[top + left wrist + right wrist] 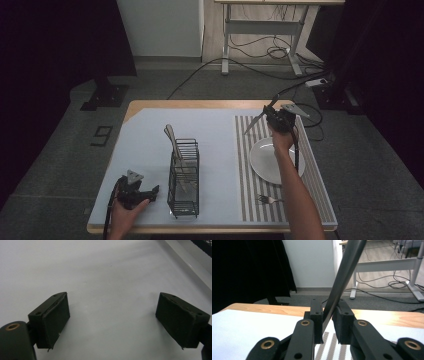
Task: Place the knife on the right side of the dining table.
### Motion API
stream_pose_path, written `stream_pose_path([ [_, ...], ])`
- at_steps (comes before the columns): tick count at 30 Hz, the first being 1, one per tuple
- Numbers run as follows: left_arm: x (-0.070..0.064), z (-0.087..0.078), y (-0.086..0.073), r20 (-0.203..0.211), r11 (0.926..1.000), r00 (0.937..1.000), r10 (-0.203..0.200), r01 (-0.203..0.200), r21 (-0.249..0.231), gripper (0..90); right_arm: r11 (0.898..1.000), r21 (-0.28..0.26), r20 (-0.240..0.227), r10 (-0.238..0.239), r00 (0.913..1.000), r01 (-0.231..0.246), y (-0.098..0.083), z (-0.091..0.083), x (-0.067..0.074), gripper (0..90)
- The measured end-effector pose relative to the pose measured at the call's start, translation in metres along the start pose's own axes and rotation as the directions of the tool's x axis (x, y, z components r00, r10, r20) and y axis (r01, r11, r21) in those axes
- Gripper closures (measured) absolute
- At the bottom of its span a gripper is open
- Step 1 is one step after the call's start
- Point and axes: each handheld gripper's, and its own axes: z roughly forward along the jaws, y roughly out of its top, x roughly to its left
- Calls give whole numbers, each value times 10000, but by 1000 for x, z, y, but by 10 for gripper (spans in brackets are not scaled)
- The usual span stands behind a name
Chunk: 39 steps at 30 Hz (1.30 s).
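Observation:
My right gripper (pixel 271 119) hovers over the far end of the striped placemat (pixel 245 175), just beyond the white plate (pixel 265 160). It is shut on a dark table knife (pixel 255 124), which slants from lower left to upper right. In the right gripper view the knife (pixel 344 272) rises steeply from between the two jaws of my right gripper (pixel 328 317). My left gripper (pixel 150 192) rests on the pale mat at the front left, beside the black wire rack (pixel 184 175). In the left gripper view my left gripper (pixel 112 312) stands open over bare mat, nothing between its pads.
The rack holds a few light-handled utensils (pixel 172 140) leaning to the left. A fork (pixel 267 200) lies on the placemat in front of the plate. A corner of the rack (pixel 202 243) shows in the left gripper view. Beyond the table stand a desk frame and floor cables.

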Motion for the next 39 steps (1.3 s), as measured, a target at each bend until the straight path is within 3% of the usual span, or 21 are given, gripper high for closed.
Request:
stream_pose_path([
  [19,0,0,0,-6,10000,10000,4,-4,-5,116,9964,469,589,677,9960,-705,-10,-1,-36,711],
  [30,0,0,0,-8,10000,10000,7,-7,-8,116,9857,682,738,1492,9860,-1543,-19,0,-56,680],
  [39,0,0,0,-11,10000,10000,1,-1,-14,116,9808,956,865,1622,9830,-1702,-26,-1,-65,641],
])
